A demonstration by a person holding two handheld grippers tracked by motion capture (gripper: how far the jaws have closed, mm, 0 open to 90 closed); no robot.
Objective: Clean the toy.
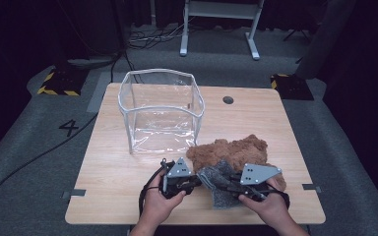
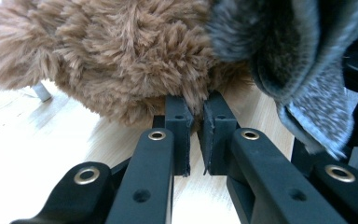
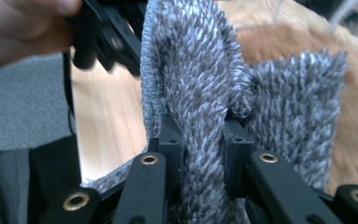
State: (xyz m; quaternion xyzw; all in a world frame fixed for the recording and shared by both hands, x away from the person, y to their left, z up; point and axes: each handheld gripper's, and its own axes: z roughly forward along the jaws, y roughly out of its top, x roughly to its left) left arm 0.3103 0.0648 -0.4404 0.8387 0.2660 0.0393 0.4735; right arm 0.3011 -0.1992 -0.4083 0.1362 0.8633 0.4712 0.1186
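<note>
I see the grey knit cloth at the near edge of the tabletop, overlapping the brown furry cloth. My right gripper is clamped on the grey knit cloth. My left gripper, jaws nearly together, pinches brown fur. The clear bag stands beyond the brown furry cloth.

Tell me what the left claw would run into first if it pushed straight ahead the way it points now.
Most likely the brown furry fabric: in the left gripper view it lies right at the tips of the left claw, whose jaws are nearly shut with fur strands at the gap. The grey knit cloth hangs off to one side.
</note>
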